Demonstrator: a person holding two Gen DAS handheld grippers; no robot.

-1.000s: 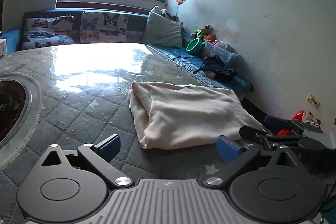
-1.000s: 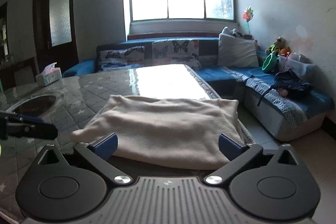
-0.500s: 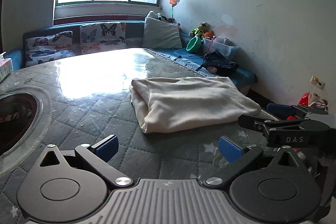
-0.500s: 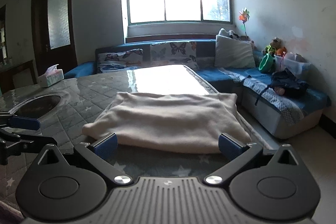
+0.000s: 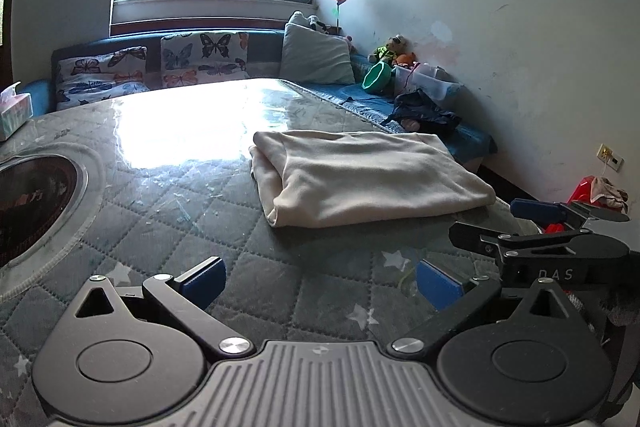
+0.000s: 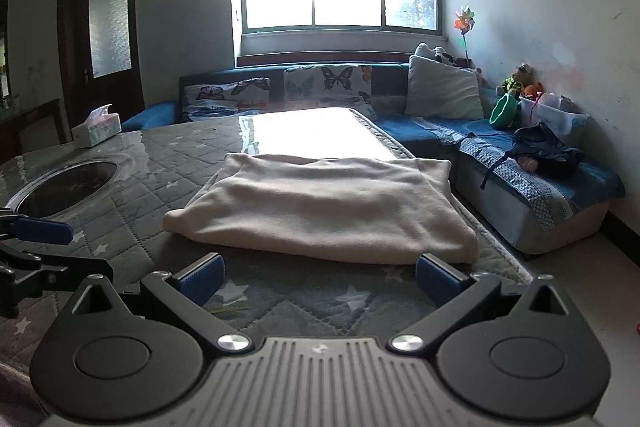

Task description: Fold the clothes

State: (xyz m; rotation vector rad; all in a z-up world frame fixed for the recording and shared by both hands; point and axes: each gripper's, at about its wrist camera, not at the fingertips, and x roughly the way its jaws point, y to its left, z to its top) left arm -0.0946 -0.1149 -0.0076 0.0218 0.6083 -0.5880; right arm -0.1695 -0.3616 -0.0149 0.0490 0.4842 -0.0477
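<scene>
A cream garment lies folded into a flat rectangle on the quilted table, near the table's right edge. My left gripper is open and empty, a short way back from the garment's near left corner. My right gripper is also open and empty, just short of the cream garment at its near edge. The right gripper shows from the side at the right of the left wrist view. The left gripper shows at the left edge of the right wrist view.
A round dark inset sits in the table on the left, with a tissue box beyond it. A blue sofa with cushions, a green bowl and dark clothes runs along the back and right wall.
Both grippers have drawn back from the folded garment and stayed open. The garment lies still where it was.
</scene>
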